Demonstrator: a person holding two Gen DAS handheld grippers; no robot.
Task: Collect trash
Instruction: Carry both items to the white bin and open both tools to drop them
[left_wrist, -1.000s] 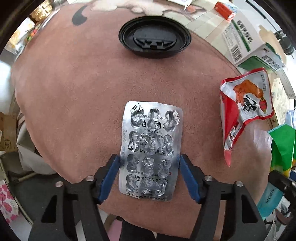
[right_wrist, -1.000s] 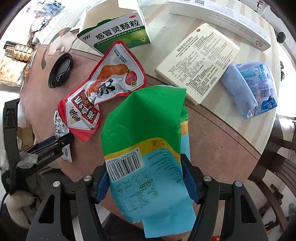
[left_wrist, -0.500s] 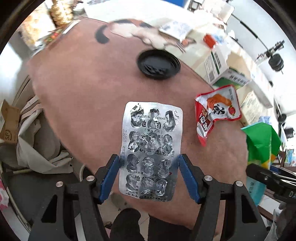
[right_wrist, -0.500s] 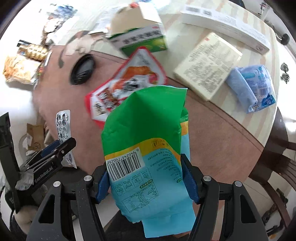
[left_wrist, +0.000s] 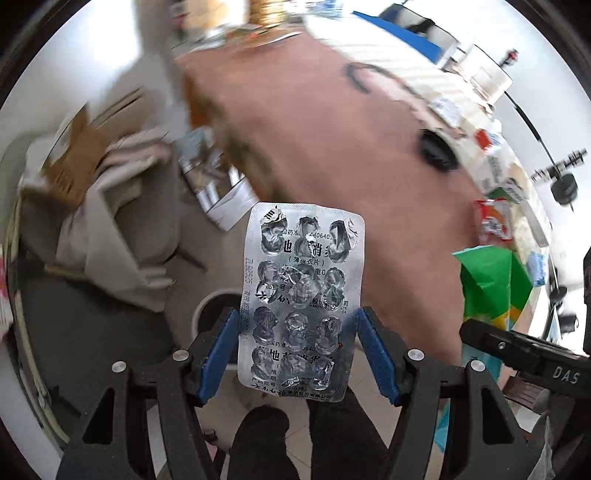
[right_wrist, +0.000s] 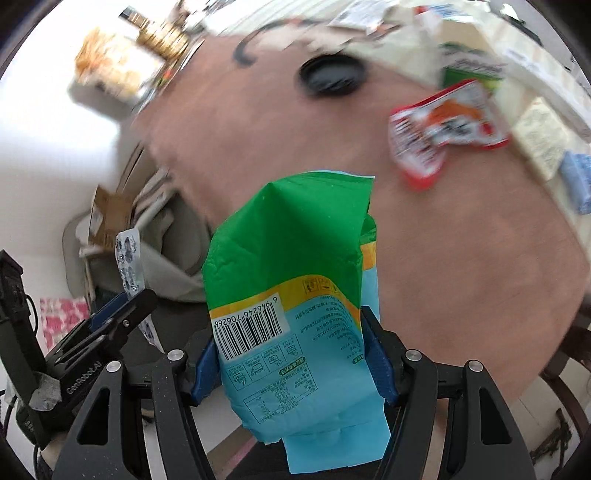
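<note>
My left gripper is shut on a silver, emptied pill blister pack, its blue pads pressing the pack's two long edges. The pack hangs past the edge of the brown table, over the floor. My right gripper is shut on a green, yellow and light-blue wrapper with a barcode, also lifted off the table. In the right wrist view the left gripper shows at lower left with the blister pack. The wrapper shows at the right of the left wrist view.
A black round lid, a red snack packet and medicine boxes lie on the table. Below the left edge are a grey-beige bag, cardboard and a round white rim on the floor.
Both grippers have lifted and swung away from the table toward its left edge, each still carrying its item. The view now takes in the floor and the bag beside the table.
</note>
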